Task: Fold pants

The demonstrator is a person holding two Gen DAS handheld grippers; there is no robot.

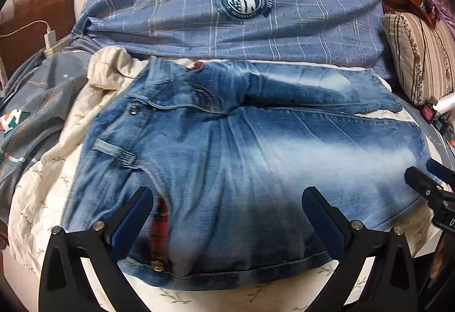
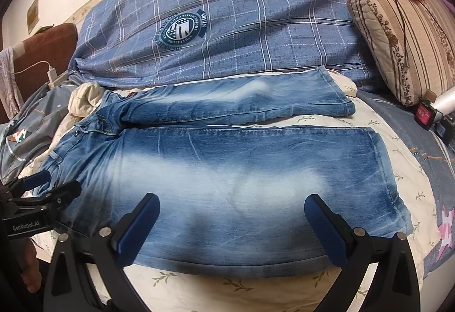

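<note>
Faded blue jeans (image 1: 227, 147) (image 2: 227, 170) lie flat on the bed, with the waist to the left and both legs running right. The far leg (image 2: 241, 104) lies slightly apart from the near one. My left gripper (image 1: 227, 201) is open and hovers over the near hip and waistband, its blue pads (image 1: 133, 218) either side of the denim with nothing between them. My right gripper (image 2: 233, 209) is also open, low over the near leg around the knee. Each gripper shows at the edge of the other's view: right gripper (image 1: 426, 175), left gripper (image 2: 54, 184).
A blue plaid pillow (image 1: 227, 13) (image 2: 241, 27) lies behind the jeans. A striped cushion (image 2: 403, 42) sits at the right, a grey quilt (image 1: 31, 113) at the left. A white charger (image 1: 49, 37) rests near a brown cushion. Cream floral sheet (image 2: 227, 286) shows along the near edge.
</note>
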